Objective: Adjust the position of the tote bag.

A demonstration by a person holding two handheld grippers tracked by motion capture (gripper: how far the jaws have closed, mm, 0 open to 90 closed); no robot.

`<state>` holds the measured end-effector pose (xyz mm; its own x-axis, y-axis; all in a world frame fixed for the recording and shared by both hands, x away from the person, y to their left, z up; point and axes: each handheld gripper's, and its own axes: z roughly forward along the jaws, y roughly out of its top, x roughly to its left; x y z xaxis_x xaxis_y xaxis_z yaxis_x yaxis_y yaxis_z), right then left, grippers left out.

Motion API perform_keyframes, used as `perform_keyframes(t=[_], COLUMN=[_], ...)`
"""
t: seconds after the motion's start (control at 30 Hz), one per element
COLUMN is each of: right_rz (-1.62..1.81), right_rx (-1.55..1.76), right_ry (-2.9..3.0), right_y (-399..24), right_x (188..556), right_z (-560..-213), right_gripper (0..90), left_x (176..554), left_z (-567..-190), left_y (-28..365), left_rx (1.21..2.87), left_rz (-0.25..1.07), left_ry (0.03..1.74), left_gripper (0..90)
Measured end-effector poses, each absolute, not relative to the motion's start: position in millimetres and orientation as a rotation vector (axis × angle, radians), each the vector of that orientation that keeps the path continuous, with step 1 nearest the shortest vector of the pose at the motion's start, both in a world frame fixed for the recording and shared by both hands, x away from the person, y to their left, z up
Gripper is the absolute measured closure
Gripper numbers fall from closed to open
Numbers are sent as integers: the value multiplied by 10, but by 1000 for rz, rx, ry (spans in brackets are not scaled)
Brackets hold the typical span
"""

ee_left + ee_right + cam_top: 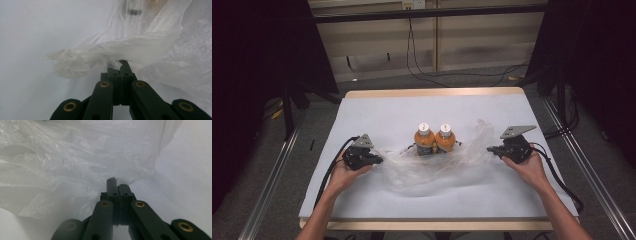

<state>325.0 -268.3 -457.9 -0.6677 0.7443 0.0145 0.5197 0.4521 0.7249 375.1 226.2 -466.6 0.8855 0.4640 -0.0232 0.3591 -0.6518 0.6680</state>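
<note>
Two orange bottles (424,139) (445,137) with white caps stand upright side by side at the middle of the table. Crumpled clear plastic bag (427,172) spreads around and in front of them. Whether they stand inside it I cannot tell. My left gripper (379,160) is at the bag's left end, and my right gripper (489,148) is at its right end. In the left gripper view the gripper (120,63) is shut on a fold of the bag's film (100,53). The right gripper (117,182) is likewise shut on the bag's edge (125,180).
A white sheet (377,110) covers the table, with a wooden edge (432,92) at the far side. Dark stands and metal rails (272,180) flank the table. Cables (452,75) lie on the floor behind it.
</note>
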Motion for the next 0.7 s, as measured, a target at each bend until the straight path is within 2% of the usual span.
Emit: perform_keyframes(t=[0.2, 0.33, 0.57, 0.7], right_rz=[1077, 976, 978, 971], right_rx=[1129, 1134, 1141, 1125], right_ry=[2370, 2410, 2412, 2400], right_y=[-2788, -2768, -2794, -2791], right_x=[3259, 3246, 3287, 3284], right_z=[-4668, -4787, -4813, -4822], right_gripper=[900, 900, 900, 900], left_x=[3744, 3757, 3803, 3830], left_z=[-4693, -4721, -4758, -4775], left_y=[2235, 2218, 2257, 2300], left_rx=[2371, 2387, 2341, 2306], left_rz=[198, 186, 191, 139], left_ry=[582, 580, 619, 648], left_gripper=[900, 900, 900, 900])
